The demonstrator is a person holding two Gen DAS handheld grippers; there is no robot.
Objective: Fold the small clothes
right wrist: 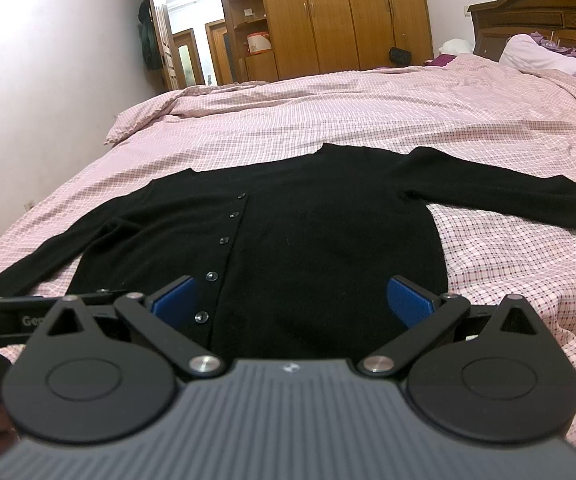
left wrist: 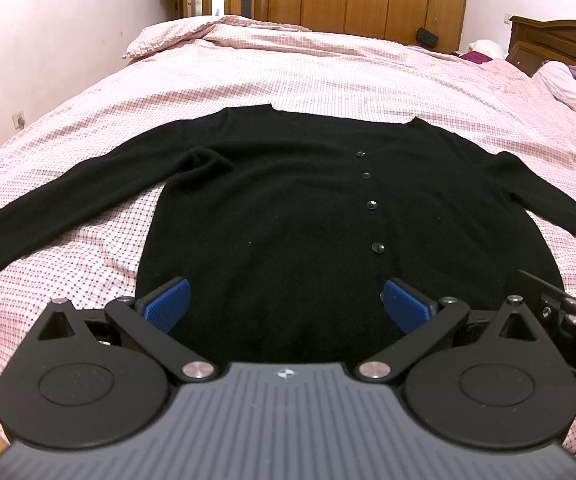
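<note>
Blue-padded fingers [left wrist: 166,305] of the left gripper [left wrist: 286,306] stand spread wide over the hem of the black cardigan [left wrist: 288,208], holding nothing. So does the right gripper [right wrist: 291,303], its jaws equally far apart and empty above the same hem, just right of the cardigan's button row [right wrist: 220,241]. Buttoned and face up, the cardigan lies flat on the pink checked bedspread [left wrist: 327,76], both sleeves stretched outward. Folding looks not yet begun; a likely next move is pinching a sleeve or side edge and carrying it across the cardigan's middle.
</note>
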